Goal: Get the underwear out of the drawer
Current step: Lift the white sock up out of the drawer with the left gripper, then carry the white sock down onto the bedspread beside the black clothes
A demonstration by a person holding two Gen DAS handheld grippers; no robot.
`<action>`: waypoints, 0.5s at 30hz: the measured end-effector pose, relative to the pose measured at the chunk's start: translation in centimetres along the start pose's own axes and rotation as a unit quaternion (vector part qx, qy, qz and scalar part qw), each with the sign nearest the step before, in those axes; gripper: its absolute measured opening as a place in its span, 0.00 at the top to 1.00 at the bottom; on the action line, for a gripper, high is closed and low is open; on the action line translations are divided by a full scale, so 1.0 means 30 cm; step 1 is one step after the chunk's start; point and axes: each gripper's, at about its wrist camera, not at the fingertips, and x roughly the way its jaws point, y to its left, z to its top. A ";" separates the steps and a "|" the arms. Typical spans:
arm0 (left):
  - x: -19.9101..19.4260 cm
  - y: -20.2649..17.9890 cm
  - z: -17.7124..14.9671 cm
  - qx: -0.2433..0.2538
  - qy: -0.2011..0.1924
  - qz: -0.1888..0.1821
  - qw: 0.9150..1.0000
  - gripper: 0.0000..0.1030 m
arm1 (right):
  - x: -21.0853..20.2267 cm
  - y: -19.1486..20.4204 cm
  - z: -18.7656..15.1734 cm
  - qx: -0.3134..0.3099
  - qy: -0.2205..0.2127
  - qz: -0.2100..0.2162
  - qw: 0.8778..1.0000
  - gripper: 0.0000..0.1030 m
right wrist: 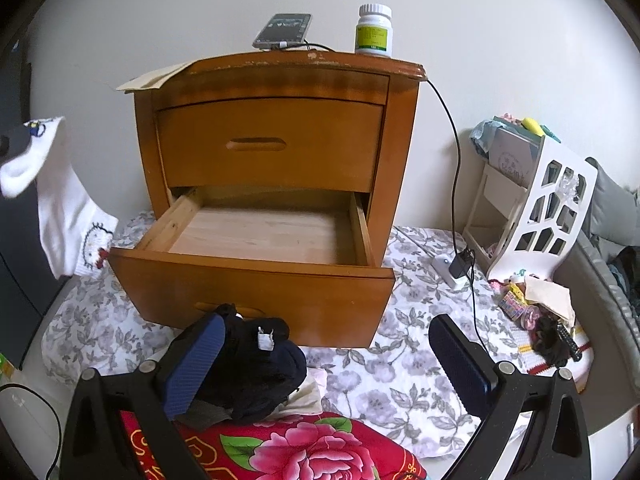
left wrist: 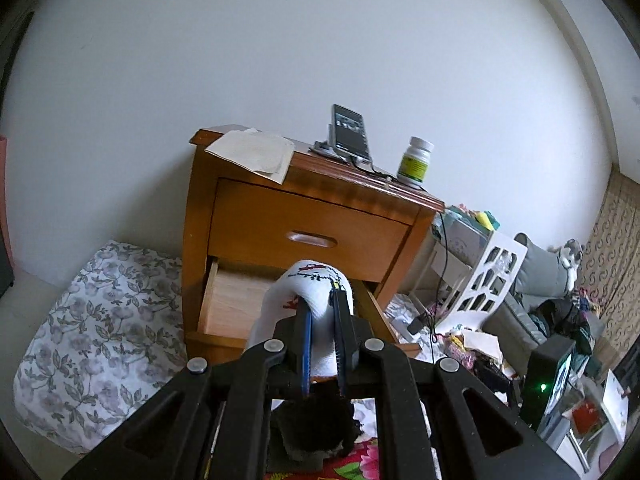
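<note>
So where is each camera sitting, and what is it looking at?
Left wrist: sits on the left gripper, looking along its shut fingers at the white sock they pinch, with the nightstand behind.
Right wrist: sits on the right gripper, looking over its open fingers at the open lower drawer, which looks empty, with dark cloth lying by one finger.
Shared: the nightstand, the phone and pill bottle on top, and that sock hanging at the right view's left edge.
</note>
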 end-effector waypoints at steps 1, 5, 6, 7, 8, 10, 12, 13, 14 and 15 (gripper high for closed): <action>-0.003 -0.007 -0.005 0.001 0.001 -0.001 1.000 0.91 | -0.009 0.000 0.001 0.000 -0.002 0.000 1.000 0.00; -0.007 -0.045 -0.019 0.012 0.011 -0.013 1.000 0.90 | -0.043 -0.009 0.005 0.005 -0.013 -0.002 1.000 0.00; -0.009 -0.057 -0.020 0.016 0.012 -0.017 1.000 0.90 | -0.049 -0.011 0.006 0.007 -0.016 -0.003 1.000 0.00; -0.009 -0.069 -0.022 0.021 0.014 -0.021 0.999 0.91 | -0.056 -0.016 0.007 0.010 -0.018 -0.004 1.000 0.00; -0.008 -0.078 -0.024 0.025 0.016 -0.022 0.999 0.90 | -0.058 -0.020 0.007 0.012 -0.019 -0.005 1.000 0.00; 0.001 -0.095 -0.032 0.031 0.021 -0.026 0.999 0.91 | -0.058 -0.027 0.009 0.014 -0.019 -0.004 1.000 0.00; 0.017 -0.108 -0.042 0.034 0.030 -0.030 0.998 0.90 | -0.056 -0.030 0.008 0.015 -0.018 -0.004 1.000 0.00; 0.031 -0.116 -0.049 0.037 0.036 -0.033 0.998 0.90 | -0.052 -0.031 0.007 0.015 -0.017 -0.003 1.000 0.00; 0.045 -0.123 -0.057 0.039 0.043 -0.036 0.998 0.90 | -0.048 -0.032 0.005 0.015 -0.015 -0.003 1.000 0.00; 0.059 -0.128 -0.065 0.040 0.049 -0.038 0.997 0.90 | -0.043 -0.034 0.003 0.016 -0.013 -0.003 1.000 0.00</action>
